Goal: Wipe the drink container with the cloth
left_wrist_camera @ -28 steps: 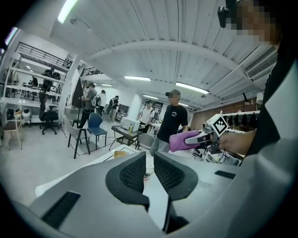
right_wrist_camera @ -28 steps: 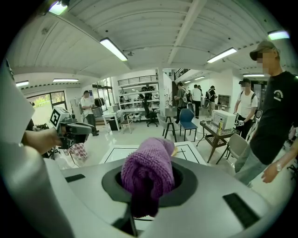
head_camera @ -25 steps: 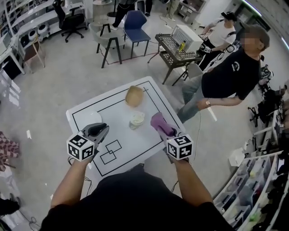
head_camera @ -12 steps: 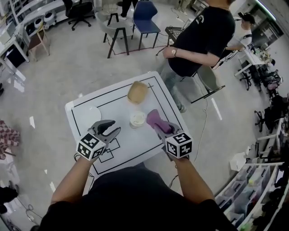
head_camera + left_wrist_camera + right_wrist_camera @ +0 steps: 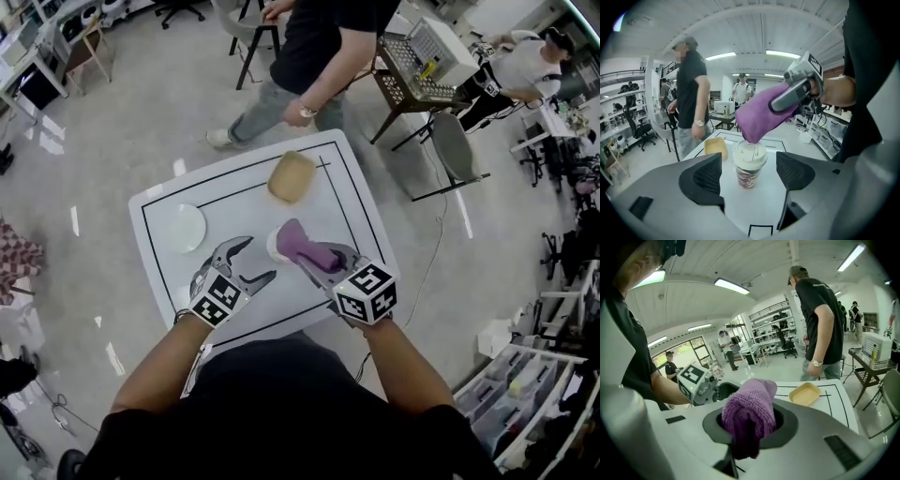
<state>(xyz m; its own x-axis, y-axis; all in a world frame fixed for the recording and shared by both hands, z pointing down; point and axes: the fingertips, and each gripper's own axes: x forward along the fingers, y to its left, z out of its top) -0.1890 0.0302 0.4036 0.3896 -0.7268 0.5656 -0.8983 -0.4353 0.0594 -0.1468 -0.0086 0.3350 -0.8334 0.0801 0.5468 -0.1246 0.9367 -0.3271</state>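
Note:
The drink container [image 5: 749,165], a paper cup with a white lid, stands upright on the white table [image 5: 349,208]. In the head view the cup [image 5: 273,247] is mostly hidden under a purple cloth [image 5: 302,246]. My right gripper [image 5: 323,260] is shut on the cloth [image 5: 749,417], whose hanging end [image 5: 761,115] rests on or just above the lid. My left gripper [image 5: 253,260] is near the cup's left side with its jaws opening. In the left gripper view the cup shows just ahead of the left gripper [image 5: 748,177], and neither pad touches it.
A tan shallow bowl [image 5: 292,176] sits at the table's far side and a white plate [image 5: 184,228] at its left. A person [image 5: 314,42] in a black shirt walks close by the far edge. Chairs and a metal cart [image 5: 422,70] stand beyond.
The left gripper's jaws have opened and it has moved right toward the cup. The right gripper has carried the cloth left over the lid. The person has walked leftward past the table.

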